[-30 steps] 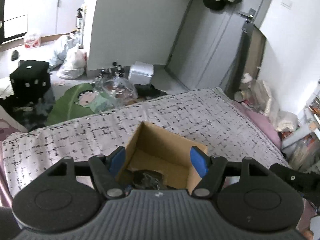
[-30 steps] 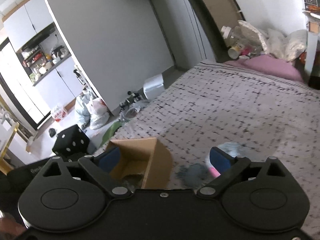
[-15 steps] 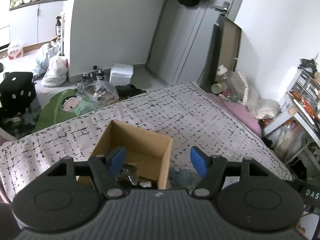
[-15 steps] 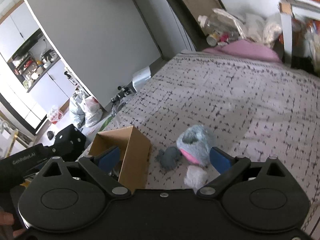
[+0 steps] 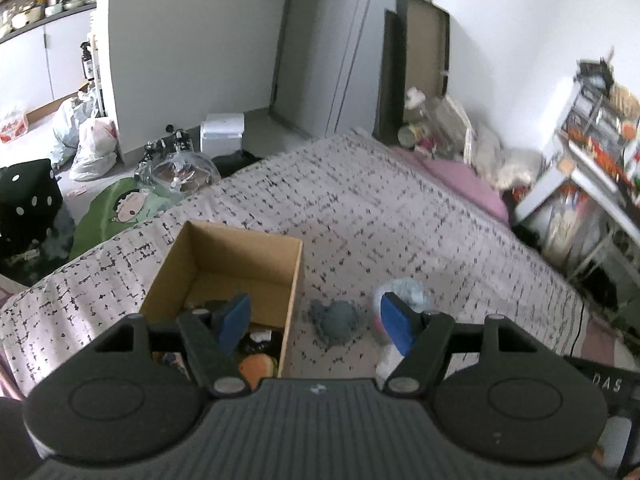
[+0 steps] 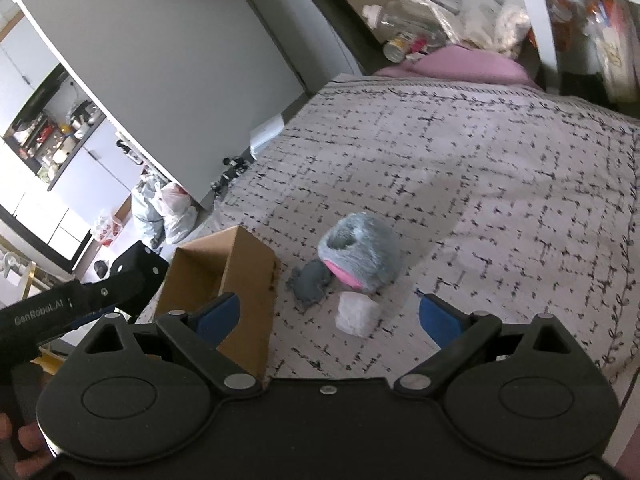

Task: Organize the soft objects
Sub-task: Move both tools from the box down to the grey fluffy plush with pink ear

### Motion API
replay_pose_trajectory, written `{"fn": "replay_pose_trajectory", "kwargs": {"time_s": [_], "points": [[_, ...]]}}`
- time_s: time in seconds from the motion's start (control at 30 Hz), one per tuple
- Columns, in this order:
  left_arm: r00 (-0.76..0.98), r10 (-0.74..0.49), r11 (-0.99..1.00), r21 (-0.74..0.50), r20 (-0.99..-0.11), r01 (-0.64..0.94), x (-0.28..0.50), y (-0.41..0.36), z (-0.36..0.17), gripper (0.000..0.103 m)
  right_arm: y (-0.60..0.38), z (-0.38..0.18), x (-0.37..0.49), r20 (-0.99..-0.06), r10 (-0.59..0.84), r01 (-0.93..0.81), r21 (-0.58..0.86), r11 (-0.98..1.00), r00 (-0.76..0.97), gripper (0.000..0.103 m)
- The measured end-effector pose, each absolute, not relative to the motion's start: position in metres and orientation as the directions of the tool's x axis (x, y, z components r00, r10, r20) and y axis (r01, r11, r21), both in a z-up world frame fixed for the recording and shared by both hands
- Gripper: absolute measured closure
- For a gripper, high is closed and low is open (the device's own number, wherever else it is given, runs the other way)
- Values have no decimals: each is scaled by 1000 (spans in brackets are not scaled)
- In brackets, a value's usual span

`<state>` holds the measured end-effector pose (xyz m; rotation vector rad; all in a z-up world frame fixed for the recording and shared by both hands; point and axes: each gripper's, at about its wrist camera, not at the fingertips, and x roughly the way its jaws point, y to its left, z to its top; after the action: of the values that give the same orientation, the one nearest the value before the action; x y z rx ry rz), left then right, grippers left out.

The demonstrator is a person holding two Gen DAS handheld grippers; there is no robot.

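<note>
Your right gripper hangs with its jaws spread wide and nothing between them, and your left gripper is just as wide and just as empty, poised partly over the near end of the cardboard box. Straight ahead of the right one, on the bed, three soft things are bunched together: a white fluffy lump nearest you, a dark grey plush just beside the box wall, and a pale blue furry piece with a pink edge behind them, all touching or nearly so. That crowding is your main risk: close on the white lump with the jaws this wide and you could pinch the grey plush or the furry piece along with it, or shove them away across the bedspread. Fluff also compresses, so a shallow bite may slip free mid-carry. The box is light and stands on a yielding mattress; nudge its side with a finger or with the left gripper and it may tip or slide. It already holds several things, including something orange, so a careless drop could bounce off the rim. Keep the two grippers apart as well; they sit close near the box.
</note>
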<state>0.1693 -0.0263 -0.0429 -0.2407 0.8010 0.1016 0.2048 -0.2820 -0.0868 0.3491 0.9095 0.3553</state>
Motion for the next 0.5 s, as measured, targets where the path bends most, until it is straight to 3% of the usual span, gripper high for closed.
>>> {"fn": "replay_pose_trajectory", "kwargs": {"time_s": [0.5], "points": [[633,12,986,-95,-774,-135,194,-61,-57,33,-303,-107,221,-673,478,-68,539,840,564,7]]}}
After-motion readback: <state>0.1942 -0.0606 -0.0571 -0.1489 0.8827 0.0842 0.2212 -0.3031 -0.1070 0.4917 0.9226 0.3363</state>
